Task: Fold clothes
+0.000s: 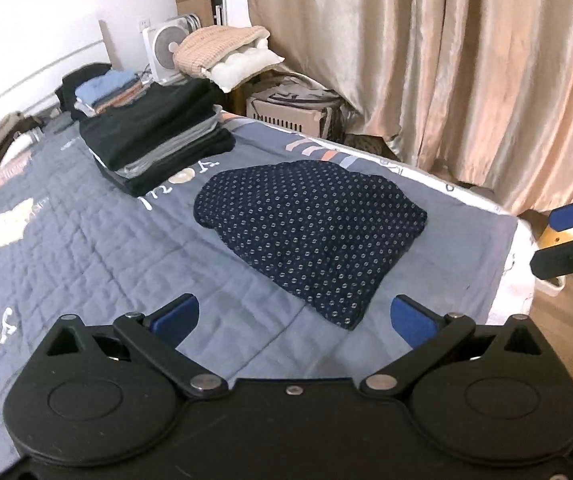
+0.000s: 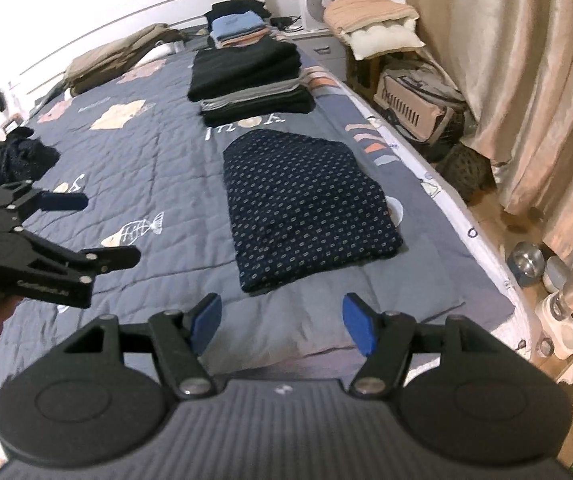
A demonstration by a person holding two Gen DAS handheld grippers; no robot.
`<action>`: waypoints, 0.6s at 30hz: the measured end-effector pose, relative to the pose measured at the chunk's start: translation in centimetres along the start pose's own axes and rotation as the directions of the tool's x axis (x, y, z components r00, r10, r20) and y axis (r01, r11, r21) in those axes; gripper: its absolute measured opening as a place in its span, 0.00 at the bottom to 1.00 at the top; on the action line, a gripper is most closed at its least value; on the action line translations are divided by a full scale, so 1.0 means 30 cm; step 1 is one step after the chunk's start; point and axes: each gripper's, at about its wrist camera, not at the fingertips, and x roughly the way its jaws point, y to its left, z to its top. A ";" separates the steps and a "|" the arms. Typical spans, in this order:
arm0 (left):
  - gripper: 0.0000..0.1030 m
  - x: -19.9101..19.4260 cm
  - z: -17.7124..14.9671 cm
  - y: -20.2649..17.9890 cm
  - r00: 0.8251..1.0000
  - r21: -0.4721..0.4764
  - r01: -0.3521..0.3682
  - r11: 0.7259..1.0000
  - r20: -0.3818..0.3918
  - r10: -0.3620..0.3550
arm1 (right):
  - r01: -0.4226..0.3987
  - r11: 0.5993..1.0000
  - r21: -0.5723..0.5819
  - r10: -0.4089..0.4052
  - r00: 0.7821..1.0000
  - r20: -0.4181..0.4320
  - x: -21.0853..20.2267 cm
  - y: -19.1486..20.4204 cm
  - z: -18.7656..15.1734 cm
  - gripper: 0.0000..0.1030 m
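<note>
A folded navy dotted garment lies flat on the grey-blue quilt, near the bed's right edge. My left gripper hovers above the quilt just short of the garment, open and holding nothing. My right gripper is also open and holding nothing, above the garment's near edge. Each gripper appears in the other's view: the right gripper at the frame's right edge, the left gripper at the far left, held by a hand. A stack of folded clothes sits beyond the garment.
A crumpled dark garment lies at the quilt's left side. Brown bedding is heaped by the headboard. Right of the bed are a fan, pillows, a pet carrier, curtains and bowls on the floor.
</note>
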 end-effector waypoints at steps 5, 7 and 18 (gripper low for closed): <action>1.00 -0.013 -0.005 -0.001 1.000 0.008 -0.026 1.000 0.011 0.026 | -0.015 1.000 -0.016 0.015 1.000 -0.020 0.004 0.013 -0.008 0.64; 1.00 -0.018 -0.004 0.004 1.000 0.009 -0.023 1.000 0.014 0.023 | -0.025 1.000 -0.015 0.024 0.999 -0.026 0.005 0.011 -0.010 0.64; 1.00 -0.018 -0.002 0.026 1.000 -0.002 -0.019 1.000 0.016 0.019 | 0.014 0.999 -0.036 -0.015 1.000 -0.020 -0.005 0.002 0.008 0.64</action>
